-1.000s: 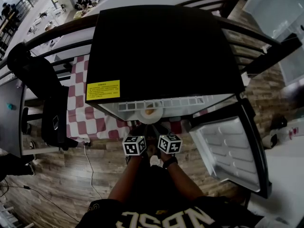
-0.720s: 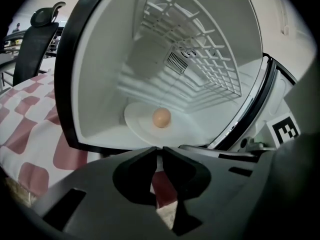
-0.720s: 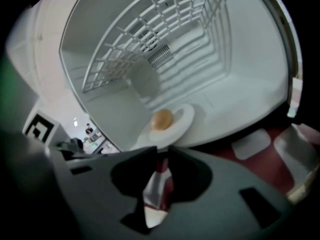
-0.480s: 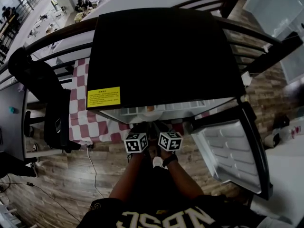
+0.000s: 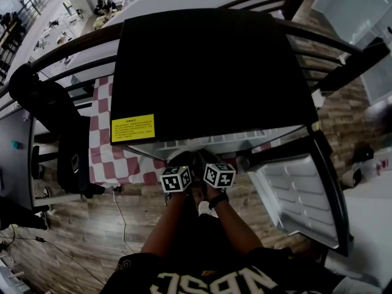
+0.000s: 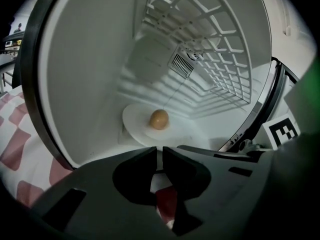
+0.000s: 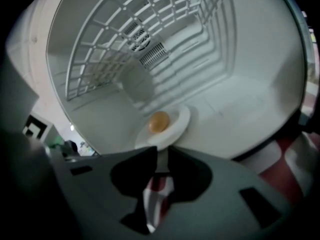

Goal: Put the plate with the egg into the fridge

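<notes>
Nearest, the left gripper (image 6: 160, 154) has its jaws drawn almost together on the near rim of the plate (image 6: 137, 126). The right gripper (image 7: 161, 154) pinches the same rim alongside it, at the front opening of the fridge (image 6: 85, 74). The plate is inside the fridge, low at its floor and just behind the front edge; whether it already rests there I cannot tell. The risk, as I judge it, is that two pinches on one edge leave the far side unsupported, so a tilt or an uneven release could roll the egg (image 6: 159, 119) off. The plate is white, shallow and smooth; the egg is tan and sits loose near its middle. Beyond it, a small vent (image 6: 181, 64) sits in the back of the fridge.
</notes>
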### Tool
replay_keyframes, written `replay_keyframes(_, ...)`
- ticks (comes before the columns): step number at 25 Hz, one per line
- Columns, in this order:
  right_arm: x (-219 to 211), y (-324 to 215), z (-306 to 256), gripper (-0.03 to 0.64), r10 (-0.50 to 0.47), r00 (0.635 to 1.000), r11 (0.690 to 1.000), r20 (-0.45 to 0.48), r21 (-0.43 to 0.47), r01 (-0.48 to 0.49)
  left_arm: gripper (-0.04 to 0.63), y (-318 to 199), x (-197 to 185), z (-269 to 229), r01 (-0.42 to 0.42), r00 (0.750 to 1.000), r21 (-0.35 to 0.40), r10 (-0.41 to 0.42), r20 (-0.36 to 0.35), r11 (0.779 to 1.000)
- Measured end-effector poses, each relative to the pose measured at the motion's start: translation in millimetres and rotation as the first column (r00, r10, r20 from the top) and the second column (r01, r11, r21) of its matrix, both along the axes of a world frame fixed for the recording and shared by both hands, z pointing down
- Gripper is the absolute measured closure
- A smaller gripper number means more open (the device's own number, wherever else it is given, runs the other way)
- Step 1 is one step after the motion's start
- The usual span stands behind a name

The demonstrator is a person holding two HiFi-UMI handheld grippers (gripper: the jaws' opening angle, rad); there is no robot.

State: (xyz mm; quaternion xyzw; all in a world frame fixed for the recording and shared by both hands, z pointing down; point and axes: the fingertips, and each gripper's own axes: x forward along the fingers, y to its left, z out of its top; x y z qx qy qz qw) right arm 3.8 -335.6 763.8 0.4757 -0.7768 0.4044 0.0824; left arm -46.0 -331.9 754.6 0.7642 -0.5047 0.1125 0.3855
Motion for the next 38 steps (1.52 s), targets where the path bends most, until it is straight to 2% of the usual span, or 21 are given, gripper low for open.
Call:
replay_keyframes(6,-3,-6,1,0.535,-0.003,1.0,1.0,0.001,0.0,0.003,0.538,-7,-2,-1,0.002,1.0,0.005,-0.002,0.004,1.0)
replay_keyframes(12,4,0,-1,0.534,-0.065,0.992,0.998,-0.111,-0.012,0.064,0.538,-3,-1,-6,-0.019,1.0,0.018,0.019,0.017,1.0)
replay_keyframes(16,16,7,-9,0.534,-0.037,0.994,0.999,-0.106,0.001,0.038,0.538,8,0,-10,-0.027,0.999,0.026,0.027,0.02,0.999)
replay_keyframes(20,25,20,-31,0.534,-0.031,0.995,0.998,-0.1,0.05,0.036,0.538,24,0,-25,-0.032,0.999,0.056,0.031,0.028,0.998)
replay_keyframes(22,29,27,-49,0.534,-0.042,0.991,0.993,-0.128,0.104,0.055,0.538,33,1,-40,-0.053,0.998,0.086,0.051,0.031,0.995)
replay_keyframes(26,29,42,-101,0.535,-0.076,0.972,0.961,-0.225,0.244,0.131,0.547,50,-1,-86,-0.078,0.997,0.184,0.072,0.038,0.98)
replay_keyframes(28,29,53,-128,0.544,-0.079,0.975,0.947,-0.207,0.29,0.138,0.549,59,-6,-113,-0.063,0.998,0.234,0.058,0.029,0.97)
replay_keyframes(31,36,75,-163,0.565,-0.081,0.983,0.926,-0.166,0.352,0.136,0.551,76,-11,-156,-0.079,0.994,0.34,0.048,0.1,0.937)
replay_keyframes(33,41,86,-185,0.574,-0.083,0.985,0.907,-0.148,0.399,0.137,0.557,88,-14,-180,-0.078,0.993,0.393,0.035,0.114,0.916)
replay_keyframes(38,44,114,-228,0.59,-0.122,0.98,0.849,-0.155,0.495,0.184,0.574,121,-14,-212,-0.067,0.996,0.424,0.035,0.083,0.903)
